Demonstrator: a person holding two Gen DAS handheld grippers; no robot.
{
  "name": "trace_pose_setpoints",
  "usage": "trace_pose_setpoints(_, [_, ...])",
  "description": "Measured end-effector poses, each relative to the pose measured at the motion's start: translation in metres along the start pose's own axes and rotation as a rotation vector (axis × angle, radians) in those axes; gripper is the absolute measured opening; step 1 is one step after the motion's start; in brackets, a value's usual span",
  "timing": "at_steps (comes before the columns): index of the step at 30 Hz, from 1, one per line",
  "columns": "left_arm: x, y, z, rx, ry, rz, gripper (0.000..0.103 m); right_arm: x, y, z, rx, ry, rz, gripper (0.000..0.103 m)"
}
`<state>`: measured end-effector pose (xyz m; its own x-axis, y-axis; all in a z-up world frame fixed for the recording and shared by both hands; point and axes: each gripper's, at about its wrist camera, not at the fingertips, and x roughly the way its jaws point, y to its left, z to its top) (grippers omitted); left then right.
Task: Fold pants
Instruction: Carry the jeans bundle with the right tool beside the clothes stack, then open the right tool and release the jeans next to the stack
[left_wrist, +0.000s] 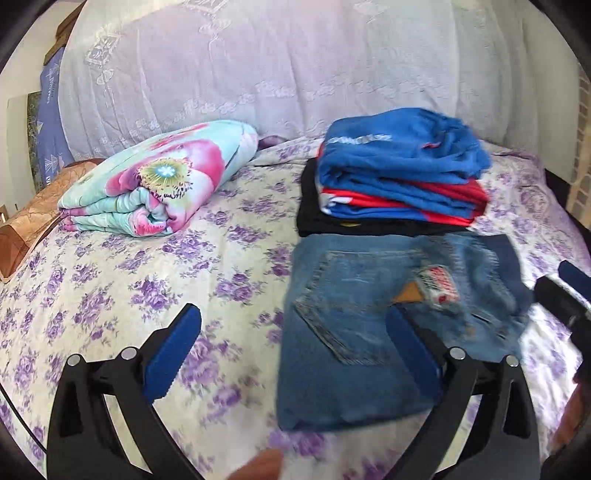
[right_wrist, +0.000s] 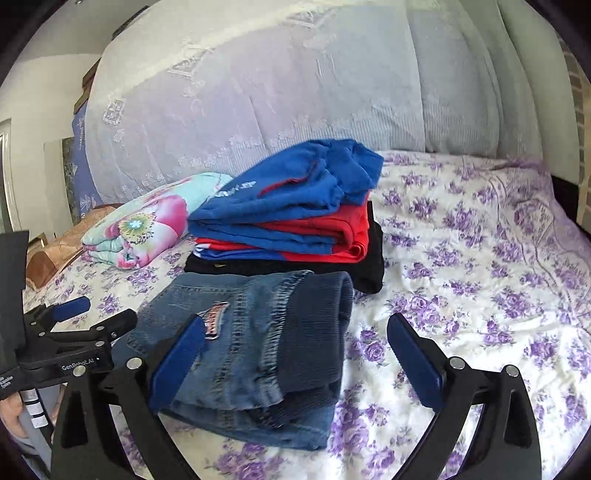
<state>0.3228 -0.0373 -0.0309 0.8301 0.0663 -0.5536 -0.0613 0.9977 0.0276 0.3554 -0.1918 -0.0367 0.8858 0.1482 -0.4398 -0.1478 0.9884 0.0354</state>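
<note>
- Left tongs (left_wrist: 291, 347) hang spread wide over the bed (left_wrist: 110, 295), grasping nothing; one blue pad sits over the bare sheet, the other over the jeans (left_wrist: 369, 332).
- Right tongs (right_wrist: 295, 354) are likewise released, with one pad over the jeans (right_wrist: 251, 339) and the other over the flowered sheet beside them.
- Folded into a compact bundle, the jeans lie flat on the bed (right_wrist: 480, 258), a back pocket and a small red patch facing up; in the right wrist view the dark inner waistband shows at the fold.
- Just behind the jeans, and touching their far edge, stands a stack of folded clothes (left_wrist: 399, 177): blue on top, red and blue below, black at the bottom.
- Well to the left of the jeans rests a folded floral blanket (left_wrist: 162, 181).
- Behind the jeans and the stack rises a large pale quilt (left_wrist: 295, 66).
</note>
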Motion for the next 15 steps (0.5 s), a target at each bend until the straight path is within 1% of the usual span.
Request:
trace_pose_setpoints(2, [-0.012, -0.006, -0.006, 0.031, -0.006, -0.01, 0.098, -0.015, 0.003, -0.009, 0.02, 0.0, -0.027, 0.099])
trace_pose_setpoints(3, [-0.019, -0.011, -0.01, 0.042, -0.006, -0.015, 0.098, -0.021, 0.005, -0.014, 0.035, -0.003, -0.028, 0.099])
trace_pose_setpoints(6, [-0.032, -0.019, -0.025, 0.043, 0.004, -0.028, 0.098, -0.033, 0.007, -0.024, 0.051, -0.02, -0.048, 0.099])
trace_pose_setpoints(9, [-0.033, -0.021, -0.031, 0.047, 0.025, -0.036, 0.098, -0.037, 0.006, -0.024, 0.051, -0.022, -0.035, 0.099])
trace_pose_setpoints(12, [-0.032, -0.02, -0.032, 0.044, 0.018, -0.034, 0.098, -0.037, 0.008, -0.031, 0.055, -0.004, -0.003, 0.099])
trace_pose_setpoints(15, [-0.028, -0.018, -0.034, 0.035, 0.028, -0.044, 0.098, -0.034, 0.009, -0.033, 0.059, 0.014, -0.004, 0.099])
